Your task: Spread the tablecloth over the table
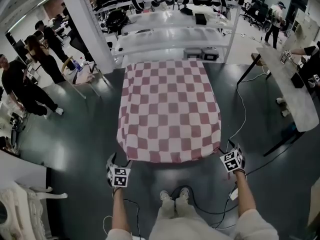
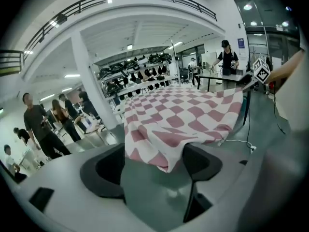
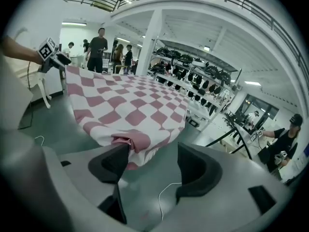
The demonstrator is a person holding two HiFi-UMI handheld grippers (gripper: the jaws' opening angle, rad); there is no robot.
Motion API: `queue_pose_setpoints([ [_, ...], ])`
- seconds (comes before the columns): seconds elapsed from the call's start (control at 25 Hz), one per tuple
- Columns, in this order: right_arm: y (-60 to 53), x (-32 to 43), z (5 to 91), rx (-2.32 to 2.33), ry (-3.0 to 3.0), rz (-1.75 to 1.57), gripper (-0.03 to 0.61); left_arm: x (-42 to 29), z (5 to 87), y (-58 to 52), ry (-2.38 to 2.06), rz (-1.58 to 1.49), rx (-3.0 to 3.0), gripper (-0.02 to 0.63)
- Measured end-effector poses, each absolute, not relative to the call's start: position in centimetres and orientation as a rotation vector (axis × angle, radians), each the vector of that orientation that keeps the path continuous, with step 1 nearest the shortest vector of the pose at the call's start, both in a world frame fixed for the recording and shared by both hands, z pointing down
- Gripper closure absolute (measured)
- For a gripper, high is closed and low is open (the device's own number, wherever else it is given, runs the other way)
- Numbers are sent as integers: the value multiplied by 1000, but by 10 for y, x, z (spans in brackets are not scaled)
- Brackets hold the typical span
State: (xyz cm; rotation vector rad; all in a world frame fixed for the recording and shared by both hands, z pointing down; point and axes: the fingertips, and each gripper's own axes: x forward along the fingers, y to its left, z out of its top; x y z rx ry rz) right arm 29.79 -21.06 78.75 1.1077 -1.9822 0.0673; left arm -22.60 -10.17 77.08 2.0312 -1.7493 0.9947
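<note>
Jaws stand apart on both sides: the left hand-held gripper [image 2: 154, 166] and the right hand-held gripper [image 3: 153, 166] are released, each with a near corner of the red-and-white checked fabric tablecloth [image 1: 170, 109] hanging loose in the gap. The cloth hides the whole table, drooping over its near and side edges, so probably only smoothing is left. Dark glossy floor [image 1: 90, 144] lies open to the left and near; a long grey side table [image 1: 295, 99] stands well apart on the right, and white metal shelving [image 1: 170, 34] is near the far edge.

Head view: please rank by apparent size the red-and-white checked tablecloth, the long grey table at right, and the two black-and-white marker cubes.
1. Red-and-white checked tablecloth.
2. Long grey table.
3. Left marker cube and right marker cube: alike, unranked.
</note>
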Motion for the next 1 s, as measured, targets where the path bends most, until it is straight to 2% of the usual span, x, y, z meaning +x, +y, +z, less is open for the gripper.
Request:
queue_pose_setpoints([
  [0.08, -195, 306, 800, 1099, -1974, 99, 247, -231, 782, -84, -1741, 992, 2000, 239],
  [0.32, -187, 300, 779, 1212, -2042, 145, 306, -242, 775, -63, -1809, 847, 1963, 241],
  [0.44, -197, 280, 754, 1274, -2110, 118, 348, -237, 755, -71, -1857, 785, 1988, 308],
  [0.52, -202, 265, 734, 1302, -2154, 99, 378, -229, 736, -79, -1892, 698, 2015, 395],
  [0.72, -207, 229, 686, 1367, -2266, 75, 468, -208, 682, -101, -1965, 511, 2086, 539],
  [0.8, -212, 215, 667, 1392, -2312, 61, 500, -200, 661, -112, -1978, 453, 2127, 569],
  [0.92, -216, 196, 638, 1418, -2375, 30, 552, -186, 631, -126, -1971, 361, 2191, 586],
  [1.0, -213, 186, 619, 1423, -2406, -1, 565, -177, 611, -131, -1968, 325, 2231, 588],
])
